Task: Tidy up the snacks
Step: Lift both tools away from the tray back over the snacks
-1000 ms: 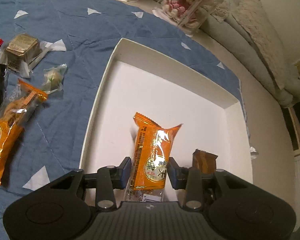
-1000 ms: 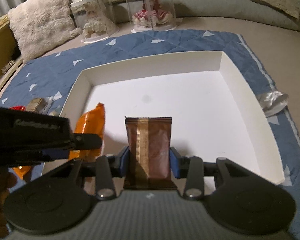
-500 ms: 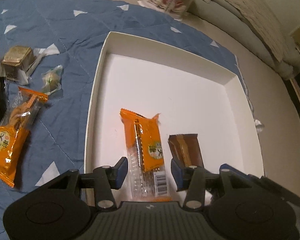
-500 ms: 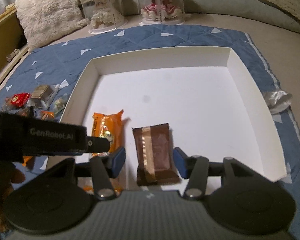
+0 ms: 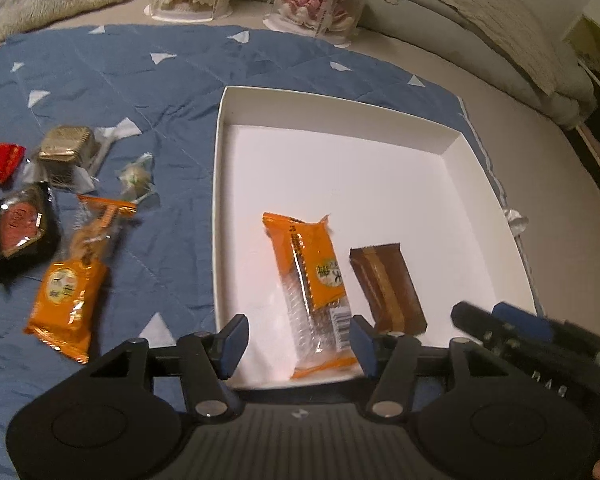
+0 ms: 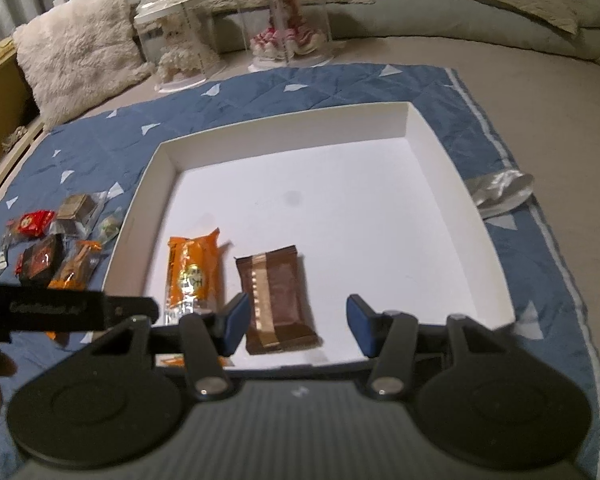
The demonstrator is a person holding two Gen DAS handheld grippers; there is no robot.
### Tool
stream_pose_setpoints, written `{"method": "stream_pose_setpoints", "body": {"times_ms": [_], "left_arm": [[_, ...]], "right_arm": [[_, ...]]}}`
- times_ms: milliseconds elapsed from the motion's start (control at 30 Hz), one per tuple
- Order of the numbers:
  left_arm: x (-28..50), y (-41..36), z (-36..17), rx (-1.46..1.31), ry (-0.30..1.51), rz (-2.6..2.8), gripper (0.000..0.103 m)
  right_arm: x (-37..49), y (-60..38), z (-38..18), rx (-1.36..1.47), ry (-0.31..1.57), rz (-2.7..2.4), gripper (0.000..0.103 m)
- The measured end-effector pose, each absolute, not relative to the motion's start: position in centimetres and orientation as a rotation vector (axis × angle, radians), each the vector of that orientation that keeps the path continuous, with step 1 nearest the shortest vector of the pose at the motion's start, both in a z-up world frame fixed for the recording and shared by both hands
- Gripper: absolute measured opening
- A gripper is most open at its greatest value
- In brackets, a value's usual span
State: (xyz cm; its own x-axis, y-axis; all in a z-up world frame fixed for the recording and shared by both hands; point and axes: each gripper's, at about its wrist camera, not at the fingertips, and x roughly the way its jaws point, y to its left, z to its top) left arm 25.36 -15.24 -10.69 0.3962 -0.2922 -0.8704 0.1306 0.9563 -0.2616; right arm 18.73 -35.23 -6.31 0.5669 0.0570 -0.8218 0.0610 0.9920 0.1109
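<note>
Two snacks [image 5: 306, 276] lie btwn open claws [image 5: 298, 338].

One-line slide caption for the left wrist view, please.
Open left hand-held gripper above a white box holding an orange snack pack and a brown bar.

A second ago the left gripper [image 5: 298, 344] clamped the orange snack packet [image 5: 308, 276] upright and the right gripper [image 6: 298, 330] clamped the brown snack packet [image 6: 278, 300] upright. Both sets of jaws have just been opening, the left further within the last moment. Both packets now lie flat in the white box [image 5: 220, 216], released, side by side.
</note>
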Motion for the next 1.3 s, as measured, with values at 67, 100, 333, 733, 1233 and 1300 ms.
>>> {"method": "stream_pose_setpoints", "body": {"times_ms": [67, 100, 333, 733, 1233, 1300], "left_arm": [[24.8, -15.0, -10.3, -0.147, 1.129, -0.273, 0.063], [24.6, -14.8, -10.1, -0.142, 1.126, -0.274, 0.064], [22.8, -13.8, -8.9, -0.083, 1.085, -0.260, 0.081], [21.3, -10.5, -7.6, -0.033, 1.030, -0.198, 0.103], [21.1, -0.1, -6.3, -0.078, 0.976, -0.046, 0.103], [21.1, 1.6, -6.2, -0.093, 0.973, -0.024, 0.103]], "right_arm": [[18.5, -35.2, -6.1, 0.136, 0.964, -0.011, 0.061], [18.3, -35.2, -5.9, 0.136, 0.961, -0.015, 0.062], [16.8, -34.9, -4.6, 0.129, 0.916, -0.030, 0.074], [15.1, -33.3, -3.5, 0.044, 0.865, -0.083, 0.103], [17.2, -27.3, -4.1, 0.023, 0.874, 0.005, 0.103], [17.5, -26.1, -4.2, 0.025, 0.876, 0.029, 0.103]]}}
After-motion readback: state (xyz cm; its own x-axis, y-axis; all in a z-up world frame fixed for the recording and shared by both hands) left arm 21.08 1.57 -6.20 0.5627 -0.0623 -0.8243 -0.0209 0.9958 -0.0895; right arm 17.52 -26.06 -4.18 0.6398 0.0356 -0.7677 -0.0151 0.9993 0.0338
